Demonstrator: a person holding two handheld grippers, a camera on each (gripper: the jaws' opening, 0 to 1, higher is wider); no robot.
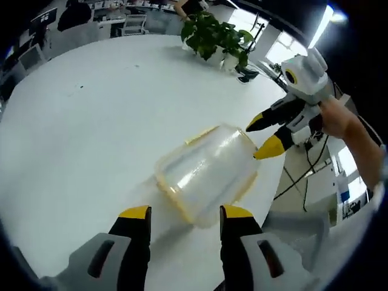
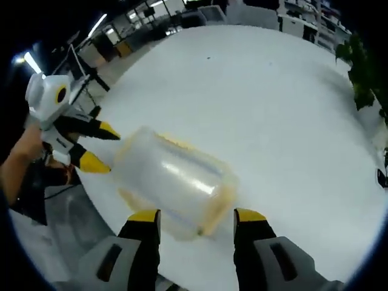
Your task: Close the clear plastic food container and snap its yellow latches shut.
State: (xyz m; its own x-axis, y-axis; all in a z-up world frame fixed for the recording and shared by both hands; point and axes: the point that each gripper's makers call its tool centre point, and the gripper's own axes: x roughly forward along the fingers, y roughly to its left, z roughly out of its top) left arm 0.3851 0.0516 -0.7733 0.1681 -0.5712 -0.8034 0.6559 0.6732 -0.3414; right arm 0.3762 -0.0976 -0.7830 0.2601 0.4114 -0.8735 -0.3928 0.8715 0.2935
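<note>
A clear plastic food container (image 1: pixel 206 173) with a yellow rim lies on the white round table (image 1: pixel 91 121), close to its edge. A yellow latch (image 1: pixel 200 134) sticks out along its far side. My left gripper (image 1: pixel 186 213) is open, its yellow-tipped jaws just short of the container's near end. My right gripper (image 1: pixel 262 136) is open at the opposite end, one tip at the container's corner. In the right gripper view the container (image 2: pixel 173 182) sits just ahead of my right gripper (image 2: pixel 197 216), with my left gripper (image 2: pixel 102 147) beyond it, held by a hand.
A potted plant (image 1: pixel 218 39) stands at the table's far side. The table edge (image 1: pixel 276 182) drops to the floor with cables just beyond the container. Desks and chairs stand in the background. A person's hand (image 1: pixel 339 118) holds the right gripper.
</note>
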